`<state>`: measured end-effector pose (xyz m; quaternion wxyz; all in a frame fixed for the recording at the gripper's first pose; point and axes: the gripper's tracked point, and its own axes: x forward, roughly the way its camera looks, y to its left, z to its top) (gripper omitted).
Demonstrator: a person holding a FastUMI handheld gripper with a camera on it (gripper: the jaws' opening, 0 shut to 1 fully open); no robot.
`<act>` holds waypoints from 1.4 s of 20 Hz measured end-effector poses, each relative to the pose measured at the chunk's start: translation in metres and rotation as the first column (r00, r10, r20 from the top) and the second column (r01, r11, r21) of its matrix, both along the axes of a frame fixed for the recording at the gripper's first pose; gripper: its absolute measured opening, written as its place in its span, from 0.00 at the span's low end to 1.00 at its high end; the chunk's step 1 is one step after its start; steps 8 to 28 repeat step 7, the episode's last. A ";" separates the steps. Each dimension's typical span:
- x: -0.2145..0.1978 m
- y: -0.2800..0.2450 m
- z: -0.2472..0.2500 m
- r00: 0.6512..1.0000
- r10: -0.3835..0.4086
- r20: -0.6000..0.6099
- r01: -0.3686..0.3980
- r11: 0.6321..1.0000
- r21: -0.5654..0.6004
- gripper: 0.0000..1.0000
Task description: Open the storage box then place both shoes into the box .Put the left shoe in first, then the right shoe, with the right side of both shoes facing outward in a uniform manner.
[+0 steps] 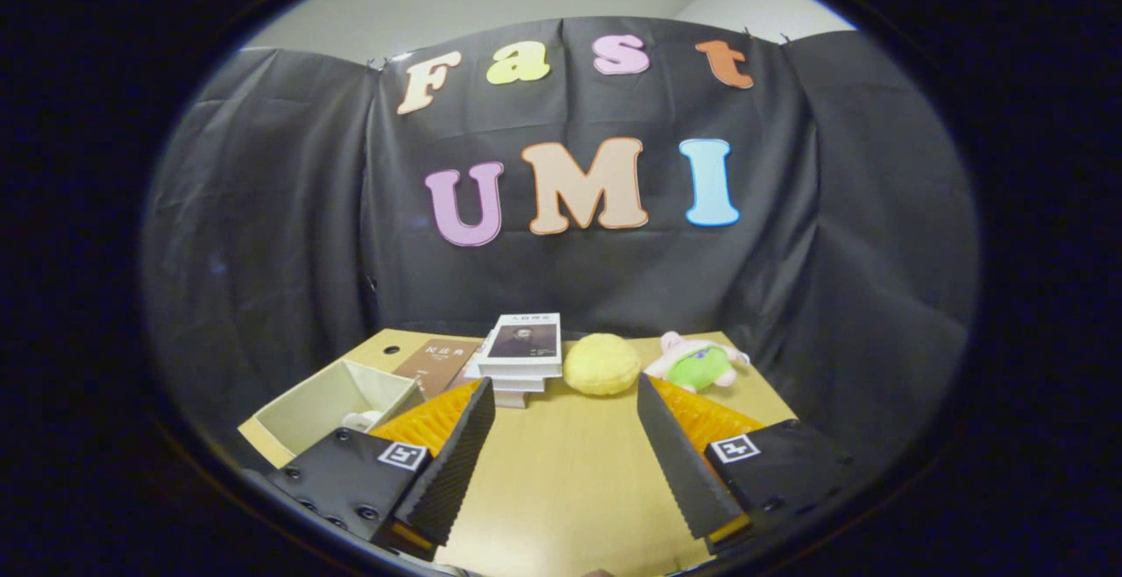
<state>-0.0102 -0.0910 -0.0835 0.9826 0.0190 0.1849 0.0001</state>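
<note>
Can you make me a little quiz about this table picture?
1. True or false: the gripper has its fingers spread apart with nothing between them.
2. What lies right beside the yellow ball? A) a stack of books B) a cup C) a spoon
3. Fill in: the box has its top ____.

Key: 1 true. 2 A. 3 open. The stuffed toy sits on the ball's other side, near the back of the table.

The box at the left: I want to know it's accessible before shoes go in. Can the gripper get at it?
Probably yes. The box sits open-topped beside the left finger; the gripper is open over bare table, nothing between.
</note>
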 end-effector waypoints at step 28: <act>-0.005 0.004 0.011 0.996 0.021 0.092 -0.016 0.998 -0.053 1.00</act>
